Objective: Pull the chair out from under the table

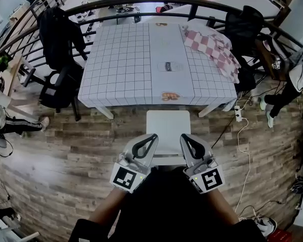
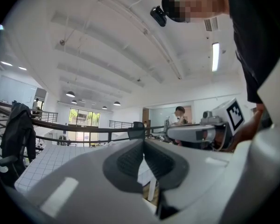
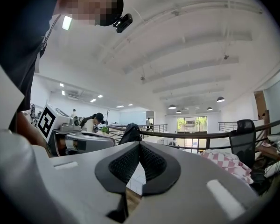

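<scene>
A white chair stands on the wood floor just in front of the near edge of the table, which has a white grid cloth. Its seat shows between my two grippers. My left gripper hovers over the chair's near left part, pointing level toward the table, jaws shut with nothing between them. My right gripper mirrors it over the near right part, also shut and empty. In the left gripper view the pads meet at the tips. In the right gripper view the pads meet likewise.
A black office chair draped with a jacket stands at the table's left; another black chair is at its right. A red-checked cloth lies on the table's right corner. A power strip and cable run along the floor at right. A curved railing lies behind.
</scene>
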Tool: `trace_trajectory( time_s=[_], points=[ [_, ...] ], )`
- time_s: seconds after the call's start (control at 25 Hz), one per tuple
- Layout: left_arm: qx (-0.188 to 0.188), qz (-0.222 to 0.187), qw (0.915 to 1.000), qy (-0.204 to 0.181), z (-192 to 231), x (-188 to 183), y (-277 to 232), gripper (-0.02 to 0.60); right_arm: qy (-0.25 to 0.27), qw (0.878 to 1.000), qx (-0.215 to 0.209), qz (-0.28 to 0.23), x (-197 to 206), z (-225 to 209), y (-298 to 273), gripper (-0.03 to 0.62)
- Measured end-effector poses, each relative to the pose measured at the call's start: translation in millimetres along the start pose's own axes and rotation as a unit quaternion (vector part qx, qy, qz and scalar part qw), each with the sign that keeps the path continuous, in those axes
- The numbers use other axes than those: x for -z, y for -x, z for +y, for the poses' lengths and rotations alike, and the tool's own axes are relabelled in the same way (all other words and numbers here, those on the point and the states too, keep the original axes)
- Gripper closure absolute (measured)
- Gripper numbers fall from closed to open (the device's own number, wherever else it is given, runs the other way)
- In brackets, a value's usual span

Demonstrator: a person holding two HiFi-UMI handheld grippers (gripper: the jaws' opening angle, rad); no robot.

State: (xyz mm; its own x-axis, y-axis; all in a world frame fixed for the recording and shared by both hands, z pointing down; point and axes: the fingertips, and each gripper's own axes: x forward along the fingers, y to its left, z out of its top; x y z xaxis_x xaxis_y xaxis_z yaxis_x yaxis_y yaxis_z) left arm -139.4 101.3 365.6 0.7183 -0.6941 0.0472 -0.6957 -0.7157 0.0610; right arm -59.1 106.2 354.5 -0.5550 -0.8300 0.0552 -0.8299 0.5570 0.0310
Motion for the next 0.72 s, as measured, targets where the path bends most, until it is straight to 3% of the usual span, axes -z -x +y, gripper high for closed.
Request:
trace_trajectory(
  time_s=[0.32,0.52,0.72],
  points=[
    [0.005,0.006,0.9999,-0.007,3,-2,-11,0.571,-0.006,1.000,0.008,-0.007,-10,-5,-12,0.595],
    [0.003,0.010,0.9999,0.012,0,-18,-10,0.572,-0.007,1.000,0.013,-0.003,-25,-5,-8,0.595],
    [0.005,0.007,0.9999,0.013,7,0,-14,0.571,0.001,1.000,0.015,-0.005,-11,-5,-16,0.595]
  ],
)
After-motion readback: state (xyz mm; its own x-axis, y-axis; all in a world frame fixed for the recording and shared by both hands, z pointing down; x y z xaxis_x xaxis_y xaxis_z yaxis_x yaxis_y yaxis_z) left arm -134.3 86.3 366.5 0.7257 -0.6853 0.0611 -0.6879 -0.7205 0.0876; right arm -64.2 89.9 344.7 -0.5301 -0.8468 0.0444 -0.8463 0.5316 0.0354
